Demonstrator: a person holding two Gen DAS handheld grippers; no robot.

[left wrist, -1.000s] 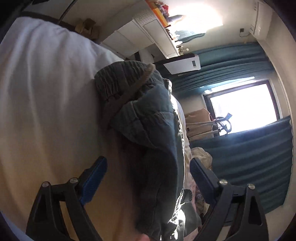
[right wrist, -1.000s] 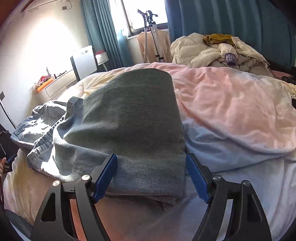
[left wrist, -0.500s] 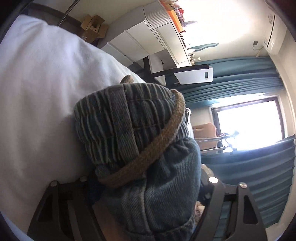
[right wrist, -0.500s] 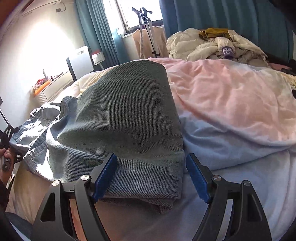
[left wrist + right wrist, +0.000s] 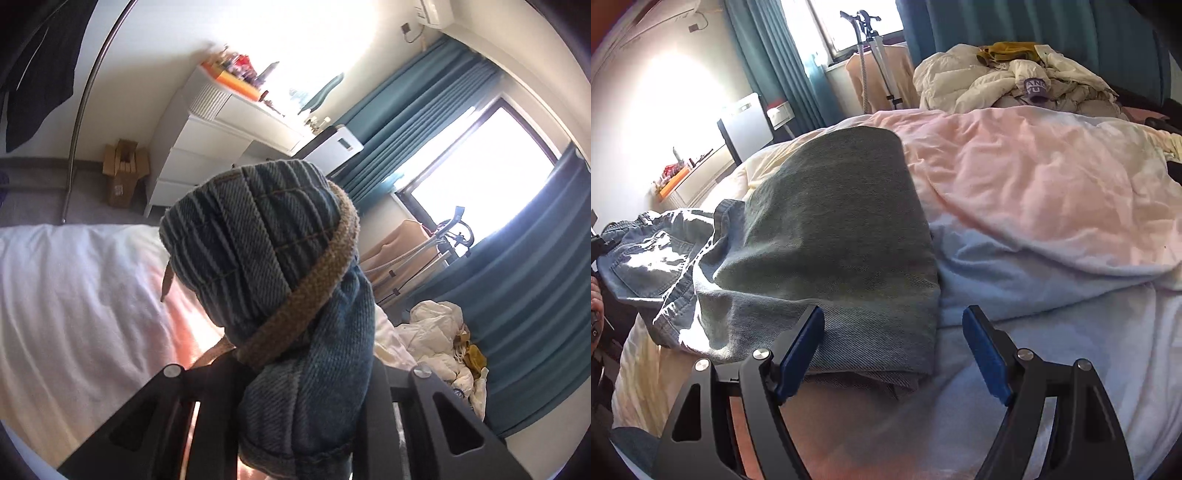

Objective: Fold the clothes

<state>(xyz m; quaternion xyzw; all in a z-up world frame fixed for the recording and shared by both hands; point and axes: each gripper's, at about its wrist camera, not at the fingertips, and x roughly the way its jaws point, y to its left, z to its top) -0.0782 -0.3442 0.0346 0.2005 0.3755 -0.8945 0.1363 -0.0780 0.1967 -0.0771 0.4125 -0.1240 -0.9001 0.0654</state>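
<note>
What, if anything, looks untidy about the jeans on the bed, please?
The jeans are only half neat: the legs lie folded flat, but the waist end is bunched up in the left claw, its brown drawstring trailing loose.

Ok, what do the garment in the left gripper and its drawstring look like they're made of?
The jeans look like blue denim: matte, with a visible diagonal twill weave and orange stitching. The drawstring looks like a flat braided cord, tan, perhaps cotton or jute; the fibre can't be told.
</note>
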